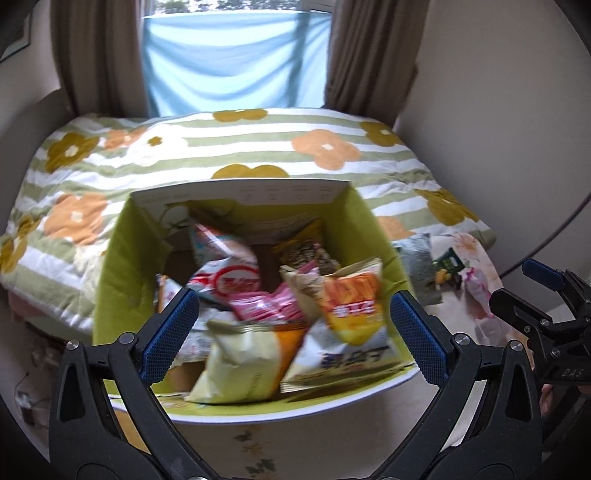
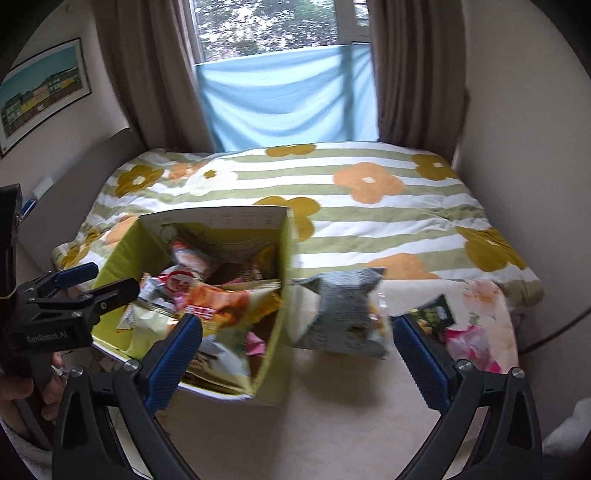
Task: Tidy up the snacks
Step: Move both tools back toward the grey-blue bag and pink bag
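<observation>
Both grippers, left [image 1: 293,338] and right [image 2: 295,354], gaped wide and empty. Snack bags [image 1: 280,295] filled the green box [image 1: 122,266]; a grey bag [image 2: 345,314] sat just beside it, near the bed [image 2: 332,206].

Ahead of the tool: a bed [image 2: 369,221], brown curtains [image 2: 147,74], blue cloth [image 2: 288,103] under the window [image 2: 266,26]; picture [image 2: 44,88] far left.

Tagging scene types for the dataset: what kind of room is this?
Most likely a bedroom in a home. A bed with a floral striped quilt fills the room, brown curtains frame a window, and a framed picture hangs on the wall.
</observation>
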Tool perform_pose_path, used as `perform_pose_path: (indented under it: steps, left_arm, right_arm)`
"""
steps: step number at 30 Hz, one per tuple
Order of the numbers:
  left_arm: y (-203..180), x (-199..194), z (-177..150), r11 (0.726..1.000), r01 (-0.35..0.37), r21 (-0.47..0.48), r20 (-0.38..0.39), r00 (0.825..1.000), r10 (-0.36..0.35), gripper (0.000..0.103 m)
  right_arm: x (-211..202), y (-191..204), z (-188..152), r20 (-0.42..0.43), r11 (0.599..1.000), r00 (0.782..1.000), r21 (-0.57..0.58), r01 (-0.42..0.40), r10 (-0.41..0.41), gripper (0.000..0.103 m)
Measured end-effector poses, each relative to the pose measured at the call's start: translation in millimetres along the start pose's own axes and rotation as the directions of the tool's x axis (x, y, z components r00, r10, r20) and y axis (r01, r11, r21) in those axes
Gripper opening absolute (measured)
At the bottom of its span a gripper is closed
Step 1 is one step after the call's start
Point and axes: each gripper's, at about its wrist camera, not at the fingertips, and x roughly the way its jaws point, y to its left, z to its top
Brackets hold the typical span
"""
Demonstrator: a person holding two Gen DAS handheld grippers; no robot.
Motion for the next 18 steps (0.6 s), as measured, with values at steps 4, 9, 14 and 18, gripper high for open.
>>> perform_pose_path:
  steps: [4, 9, 14, 18]
  left_arm:
    - [-34.8, 4.6, 5.5, 0.999, 0.034, 0.028, -0.005, 0.999, -0.034, 0.103]
    - [-88.0, 16.3, 6.2, 0.999, 0.033, 0.028, -0.026, 0.999, -0.032, 0.103]
    - [-130.7, 34.4, 3.8, 1.000, 0.014, 0.006, -0.051, 0.999, -0.013, 0.103]
    - [-163.0, 51.3, 4.2, 1.000, -0.009, -0.006, -0.059, 0.998, 0.009, 0.103]
  right_arm:
    - [-12.8, -34.6, -6.5, 0.013, 0.998, 0.998, 0.023, 0.053, -0.053, 0.103]
    - [-25.2, -80.5, -19.8, -0.001, 0.995, 0.997, 0.049, 0.082, -0.082, 0.103]
    - [-32.0, -133.4, -37.8, -0.030, 0.995, 0.995, 0.036, 0.098, -0.097, 0.103]
    - [-29.6, -167.0, -54.1, -0.066, 0.996, 0.994, 0.006, 0.088, -0.087, 0.103]
